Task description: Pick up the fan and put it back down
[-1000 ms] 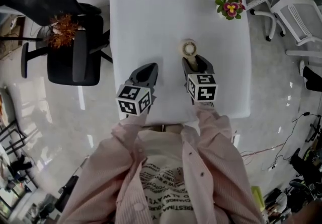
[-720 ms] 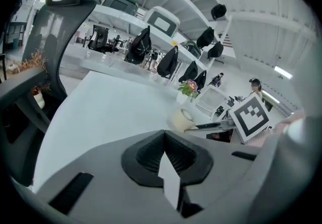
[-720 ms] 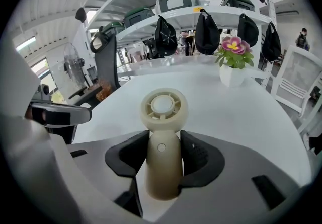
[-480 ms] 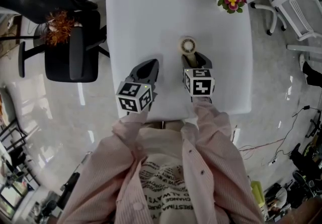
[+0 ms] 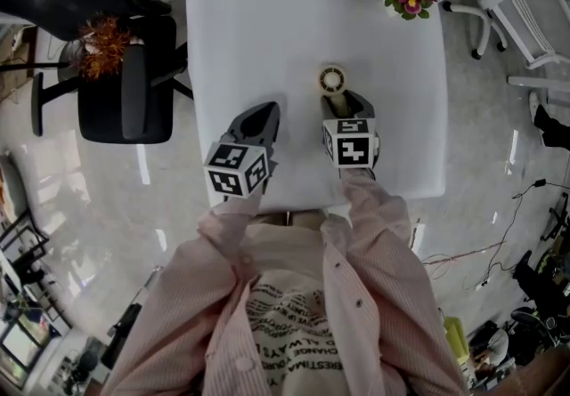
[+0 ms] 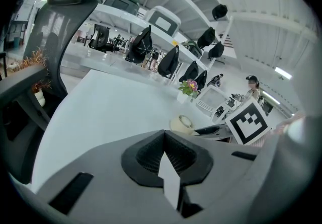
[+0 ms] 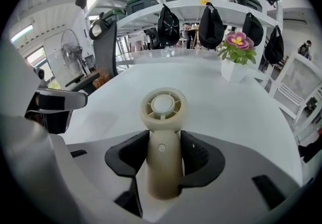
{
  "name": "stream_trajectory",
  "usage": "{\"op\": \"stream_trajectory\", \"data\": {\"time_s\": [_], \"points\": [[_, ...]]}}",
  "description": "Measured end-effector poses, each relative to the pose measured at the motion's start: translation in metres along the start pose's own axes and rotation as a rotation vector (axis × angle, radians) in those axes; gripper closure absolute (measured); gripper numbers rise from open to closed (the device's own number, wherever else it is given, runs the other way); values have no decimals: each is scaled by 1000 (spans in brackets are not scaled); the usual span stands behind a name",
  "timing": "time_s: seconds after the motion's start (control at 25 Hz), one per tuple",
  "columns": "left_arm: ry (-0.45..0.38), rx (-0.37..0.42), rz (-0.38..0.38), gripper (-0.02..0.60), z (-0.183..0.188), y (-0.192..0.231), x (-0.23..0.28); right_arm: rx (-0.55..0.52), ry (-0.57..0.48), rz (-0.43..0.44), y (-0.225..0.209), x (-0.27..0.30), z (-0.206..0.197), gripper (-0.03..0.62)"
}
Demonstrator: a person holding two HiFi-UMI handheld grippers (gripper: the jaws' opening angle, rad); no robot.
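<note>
Right gripper view: the fan (image 7: 163, 106), pinched by the jaws of the right gripper (image 7: 164, 143), has been lowered away from the flower pot (image 7: 234, 69); set-down is judged near. The jaws of the left gripper (image 6: 165, 153) are pressed together, empty.

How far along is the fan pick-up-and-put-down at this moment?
Done: the right gripper is closed on the fan, its pads on either side of the handle. In hand: the fan is held low over the white table; whether its head touches the top cannot be told. Left: set it down and let go. The left gripper is shut and empty.
</note>
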State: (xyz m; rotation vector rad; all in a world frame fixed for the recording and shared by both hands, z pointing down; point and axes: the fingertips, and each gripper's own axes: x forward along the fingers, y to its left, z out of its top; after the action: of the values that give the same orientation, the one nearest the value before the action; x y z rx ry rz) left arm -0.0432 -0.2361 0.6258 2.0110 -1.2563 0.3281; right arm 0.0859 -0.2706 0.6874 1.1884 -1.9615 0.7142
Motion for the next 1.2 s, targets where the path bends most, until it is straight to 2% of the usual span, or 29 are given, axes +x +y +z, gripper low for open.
{"op": "stream_trajectory", "data": {"time_s": [0.36, 0.44, 0.56, 0.76, 1.04, 1.2], "points": [[-2, 4, -5, 580, -2, -3, -3, -36, 2, 27, 8, -1, 0, 408], [-2, 5, -5, 580, -3, -3, -3, -39, -4, 38, 12, 0, -1, 368], [-6, 7, -7, 580, -3, -4, -5, -38, -17, 15, 12, -1, -1, 358], [-14, 15, -11, 580, -1, -6, -10, -33, -67, 5, 10, -10, 5, 355], [-46, 51, -39, 580, 8, -20, -24, -53, -206, -16, 11, -44, 25, 360], [-75, 88, -70, 580, 17, -34, -42, -71, -245, -21, 18, -68, 29, 474]]}}
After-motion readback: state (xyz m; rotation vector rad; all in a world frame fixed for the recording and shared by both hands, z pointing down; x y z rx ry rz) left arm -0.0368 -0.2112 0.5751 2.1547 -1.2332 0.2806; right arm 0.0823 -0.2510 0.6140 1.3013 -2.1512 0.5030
